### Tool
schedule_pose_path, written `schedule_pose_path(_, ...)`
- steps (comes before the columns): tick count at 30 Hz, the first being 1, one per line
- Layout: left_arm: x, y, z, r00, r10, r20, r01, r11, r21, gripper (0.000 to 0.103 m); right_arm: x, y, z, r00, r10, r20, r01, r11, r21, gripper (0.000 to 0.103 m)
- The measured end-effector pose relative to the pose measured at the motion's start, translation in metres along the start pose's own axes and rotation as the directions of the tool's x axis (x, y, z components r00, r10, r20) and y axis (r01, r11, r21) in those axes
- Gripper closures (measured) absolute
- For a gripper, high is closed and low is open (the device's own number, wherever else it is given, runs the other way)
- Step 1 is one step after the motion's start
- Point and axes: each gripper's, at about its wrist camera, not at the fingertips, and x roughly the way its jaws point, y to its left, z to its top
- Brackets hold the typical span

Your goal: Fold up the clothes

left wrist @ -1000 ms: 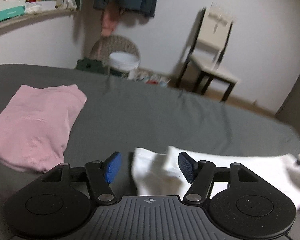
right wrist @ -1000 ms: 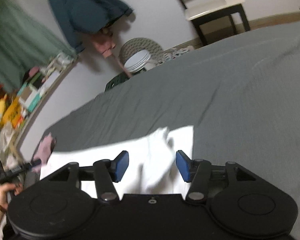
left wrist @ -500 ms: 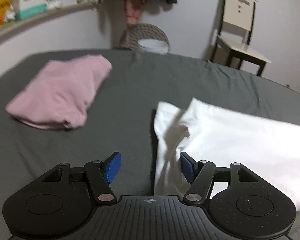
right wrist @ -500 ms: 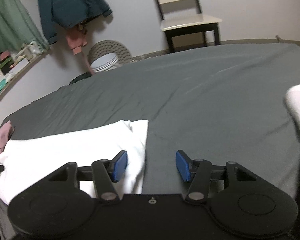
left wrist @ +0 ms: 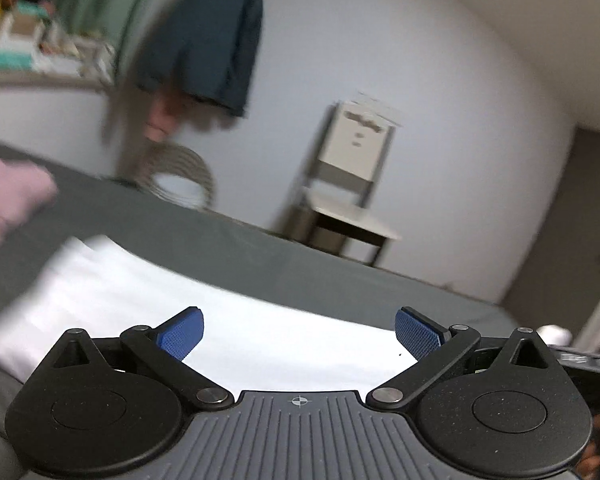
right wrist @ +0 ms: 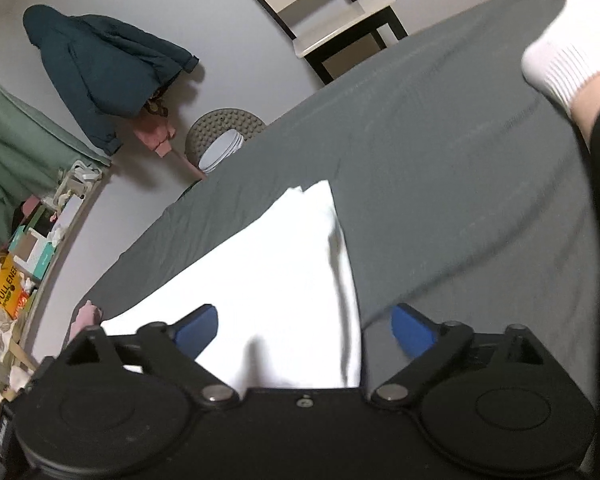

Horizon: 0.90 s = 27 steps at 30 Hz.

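On the grey bed (right wrist: 440, 168) ahead of both my grippers lies the white garment (right wrist: 276, 264), folded into a long flat band. I judge it light and limp: soft cloth that will sag and slide off itself if I lift it by one point, and thin enough that I must pinch every layer at an edge or the top one alone comes up. The best hold, I think, is at the two corners of a short end, one gripper each.

My left gripper (left wrist: 298, 334) has its jaws spread wide with nothing between the blue pads. The garment (left wrist: 228, 316) sits just beyond and below them, its near edge running across the gap; this view is blurred, so I cannot tell whether the pads touch the cloth.

My right gripper (right wrist: 304, 330) is also spread and empty. The garment's right edge falls between its pads, nearer the left one, with bare sheet by the right one.

A folded pink garment (left wrist: 8, 200) rests well apart at the far left. A socked foot (right wrist: 568, 60) rests on the bed, far right.
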Motion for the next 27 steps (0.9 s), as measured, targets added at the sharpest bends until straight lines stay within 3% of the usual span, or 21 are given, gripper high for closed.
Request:
schedule_pose_path(2, 0.013, -0.008, -0.012, 0.999, -0.013, -0.033, 0.013, 1.000, -0.026, 0.001, 0.002, -0.002, -0.001, 1.000, 0.008, -0.015, -0.008, 1.000, 0.011, 0.008)
schedule_pose_path(4, 0.027, -0.008, -0.024, 0.996, 0.039, -0.081, -0.044, 0.998, -0.055, 0.001, 0.004, -0.004, -0.002, 1.000, -0.003, -0.027, 0.003, 1.000, 0.014, 0.007)
schedule_pose_path(6, 0.044, 0.003, -0.037, 0.985, 0.063, -0.159, -0.086, 0.985, -0.147, 0.001, 0.007, -0.001, -0.004, 0.999, -0.023, -0.035, 0.024, 1.000, 0.017, 0.005)
schedule_pose_path(10, 0.034, 0.002, -0.039, 0.993, 0.053, -0.105, -0.071, 0.983, -0.172, 0.001, 0.008, -0.004, -0.008, 0.998, -0.013, -0.057, 0.016, 0.999, 0.044, 0.004)
schedule_pose_path(13, 0.017, -0.010, -0.036, 1.000, -0.008, 0.006, 0.009, 0.986, -0.164, 0.001, 0.007, -0.009, -0.012, 0.997, 0.026, -0.073, -0.018, 0.995, 0.095, 0.003)
schedule_pose_path(15, 0.024, -0.014, -0.038, 0.999, -0.031, -0.016, 0.028, 0.987, -0.156, 0.001, 0.007, -0.014, -0.017, 0.994, 0.065, -0.084, -0.051, 0.987, 0.151, 0.003)
schedule_pose_path(18, 0.047, -0.003, -0.052, 0.993, -0.029, -0.116, -0.004, 0.962, -0.273, 0.001, 0.010, -0.017, -0.024, 0.989, 0.115, -0.092, -0.093, 0.973, 0.209, 0.003)
schedule_pose_path(21, 0.038, -0.009, -0.052, 0.997, -0.022, -0.079, -0.001, 0.959, -0.282, 0.001, 0.015, -0.017, -0.026, 0.989, 0.122, -0.085, -0.100, 0.968, 0.229, 0.000)
schedule_pose_path(23, 0.028, -0.014, -0.051, 0.997, -0.073, -0.013, 0.065, 0.950, -0.307, 0.001, 0.017, -0.016, -0.026, 0.989, 0.124, -0.076, -0.103, 0.965, 0.240, 0.000)
schedule_pose_path(27, 0.043, -0.016, -0.067, 0.994, -0.062, -0.091, 0.029, 0.946, -0.323, 0.001, 0.023, -0.014, -0.027, 0.988, 0.142, -0.065, -0.121, 0.961, 0.248, 0.000)
